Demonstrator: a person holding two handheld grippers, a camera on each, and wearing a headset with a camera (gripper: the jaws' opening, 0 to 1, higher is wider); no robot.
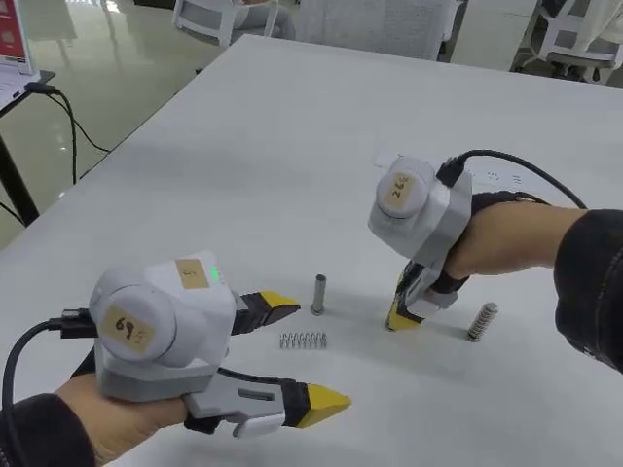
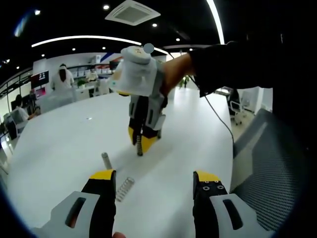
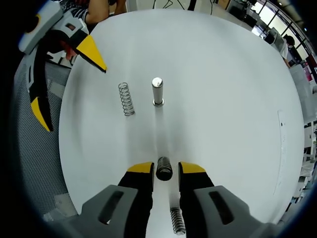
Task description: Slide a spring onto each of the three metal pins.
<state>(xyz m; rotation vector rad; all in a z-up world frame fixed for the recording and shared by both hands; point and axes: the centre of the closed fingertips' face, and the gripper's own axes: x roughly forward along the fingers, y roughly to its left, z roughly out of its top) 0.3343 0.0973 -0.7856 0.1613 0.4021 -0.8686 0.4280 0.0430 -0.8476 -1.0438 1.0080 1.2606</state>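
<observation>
A bare metal pin (image 1: 318, 295) stands upright mid-table, with a loose spring (image 1: 303, 341) lying flat just in front of it. My left gripper (image 1: 304, 352) hovers open near that spring, nothing between its fingers. My right gripper (image 1: 402, 318) points down at the table, shut on a spring (image 3: 164, 169) that stands upright, seen end-on between the yellow tips. Another spring (image 1: 482, 321) stands upright to its right, on a pin as far as I can tell. In the left gripper view the loose spring (image 2: 125, 189) and bare pin (image 2: 106, 160) lie ahead, with the right gripper (image 2: 143, 141) beyond.
The white table (image 1: 243, 175) stretches far back and to both sides. Office chairs (image 1: 574, 39) stand beyond its far edge. A black cable (image 1: 516, 165) runs from the right gripper across the table. A small side table (image 1: 15, 68) with cables is at the left.
</observation>
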